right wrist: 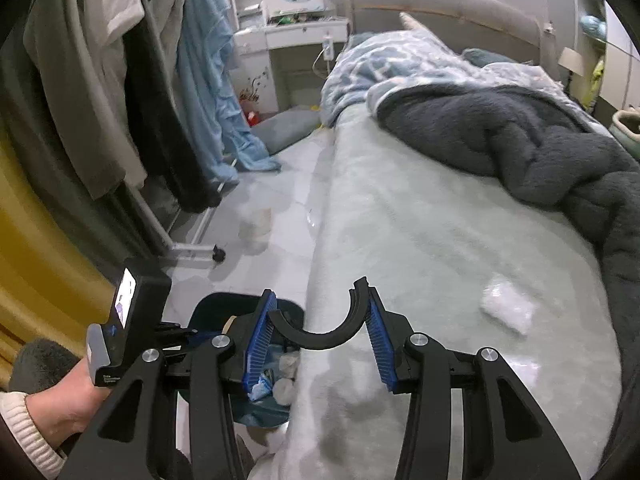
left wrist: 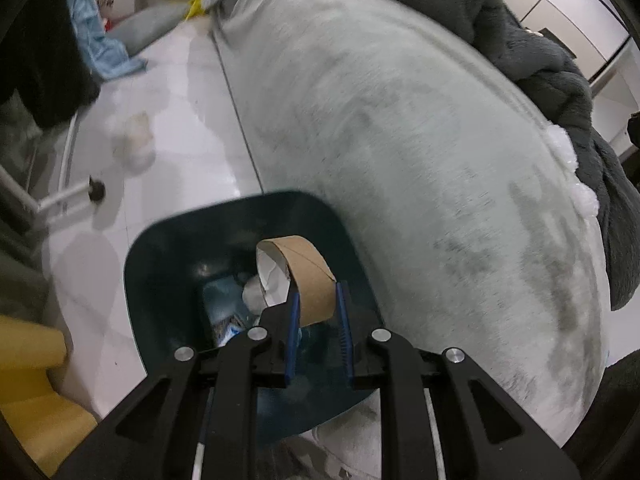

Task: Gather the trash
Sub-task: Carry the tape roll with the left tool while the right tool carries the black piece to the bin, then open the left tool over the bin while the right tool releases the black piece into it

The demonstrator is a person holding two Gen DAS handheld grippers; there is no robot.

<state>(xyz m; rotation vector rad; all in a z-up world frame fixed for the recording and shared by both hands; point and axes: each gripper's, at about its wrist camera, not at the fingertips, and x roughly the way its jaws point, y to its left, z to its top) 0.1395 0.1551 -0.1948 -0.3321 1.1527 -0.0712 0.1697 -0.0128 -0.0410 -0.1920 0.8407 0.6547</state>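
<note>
My left gripper (left wrist: 318,304) is shut on a brown cardboard tube (left wrist: 306,276) and holds it right above the dark teal trash bin (left wrist: 160,248), which stands on the floor beside the bed and holds paper and wrappers. My right gripper (right wrist: 320,324) is open and empty above the bed's edge; the bin (right wrist: 208,308) shows low at its left. A white crumpled tissue (right wrist: 506,306) lies on the pale green bedsheet (right wrist: 420,220) to the right of my right gripper. Two white tissue bits (left wrist: 564,148) lie at the sheet's edge in the left wrist view. A blurred clear plastic cup (right wrist: 256,222) stands on the floor.
A dark grey blanket (right wrist: 520,140) covers the far right of the bed. A clothes rack (right wrist: 192,248) with hanging clothes stands at the left, a yellow curtain (right wrist: 36,260) beside it. A white desk (right wrist: 288,32) is at the back. The cup also shows on the floor in the left wrist view (left wrist: 134,140).
</note>
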